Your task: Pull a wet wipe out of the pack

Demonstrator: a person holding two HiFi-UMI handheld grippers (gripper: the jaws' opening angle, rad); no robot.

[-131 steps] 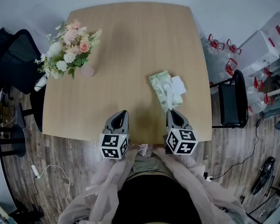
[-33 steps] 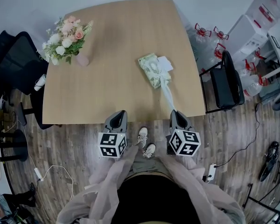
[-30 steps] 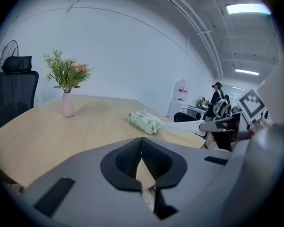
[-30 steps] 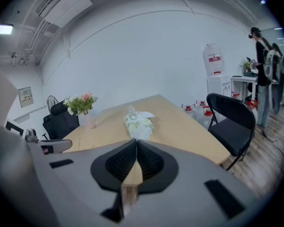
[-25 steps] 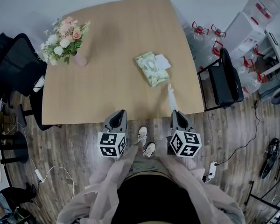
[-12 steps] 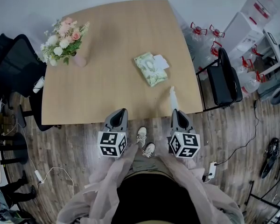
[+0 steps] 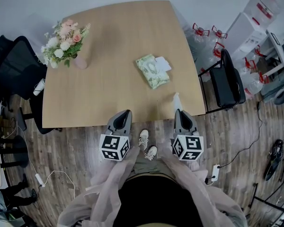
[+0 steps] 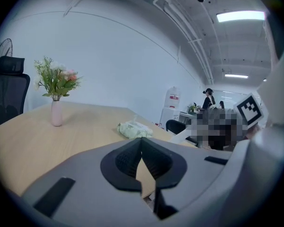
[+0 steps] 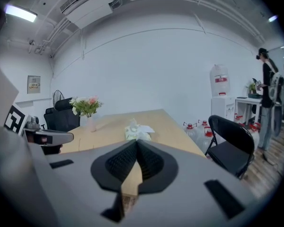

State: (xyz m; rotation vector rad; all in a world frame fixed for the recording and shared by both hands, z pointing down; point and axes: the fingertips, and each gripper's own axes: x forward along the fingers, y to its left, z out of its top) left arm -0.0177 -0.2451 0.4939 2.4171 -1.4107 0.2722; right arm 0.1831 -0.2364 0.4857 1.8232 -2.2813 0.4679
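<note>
The green wet wipe pack (image 7: 153, 72) lies on the right half of the wooden table (image 7: 109, 41), its white flap open. Both gripper views show the pack (image 8: 134, 129) (image 9: 136, 133) ahead on the tabletop. In the head view my right gripper (image 7: 178, 110) sits at the table's near edge, shut on a white wet wipe (image 7: 176, 100) that sticks out from its tips, free of the pack. In the right gripper view the right gripper (image 9: 137, 143) has its jaws together. My left gripper (image 7: 127, 111) (image 8: 141, 143) hovers at the near edge too, shut with nothing in it.
A pink vase of flowers (image 7: 65, 37) (image 8: 57, 79) (image 9: 86, 107) stands at the table's far left. A black folding chair (image 7: 229, 86) (image 9: 229, 136) and water bottles (image 7: 206, 32) are off the right side. A black office chair (image 7: 14, 65) is at the left.
The wipe, stretched from the pack to my right gripper over a second ago, has come free and now stands short at the gripper's tips. The pack stays on the table.
</note>
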